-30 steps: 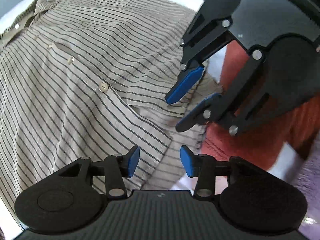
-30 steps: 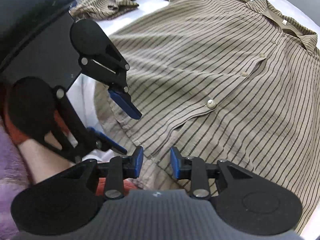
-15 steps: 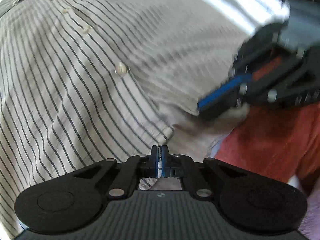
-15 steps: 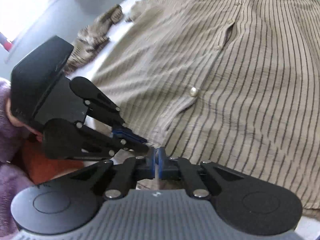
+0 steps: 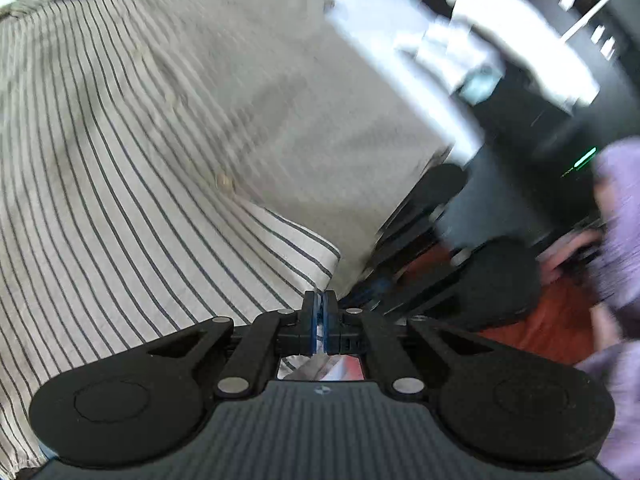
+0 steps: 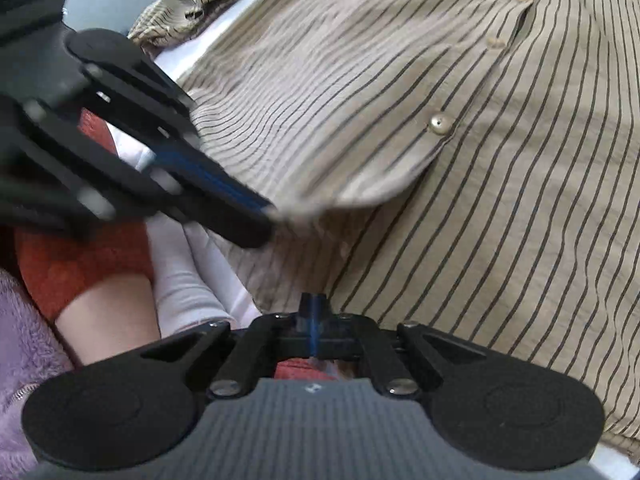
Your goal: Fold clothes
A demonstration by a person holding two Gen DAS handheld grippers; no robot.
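The striped shirt (image 6: pixel 460 128) is spread front-up over a white bed (image 6: pixel 188 52), filling the field from 9 to 3 o'clock in both wrist views. Its button placket is seen running from 1 o'clock toward the centre, with one button (image 6: pixel 440 123) sharply shown in the right wrist view. The bottom hem of the shirt is raised off the bed at 6 o'clock, and one front panel is folded over the other near the centre. A bunched sleeve (image 6: pixel 188 4) is seen at 11 o'clock in the right wrist view. The left hand-held gripper (image 5: pixel 319 316) is fully closed, with a hem corner of the shirt pinched between its blue pads. The right hand-held gripper (image 6: pixel 314 312) is likewise closed on the hem edge, the fabric being clamped at its tips. In the right wrist view the left hand-held gripper is shown blurred at 9 o'clock, just beside the hem
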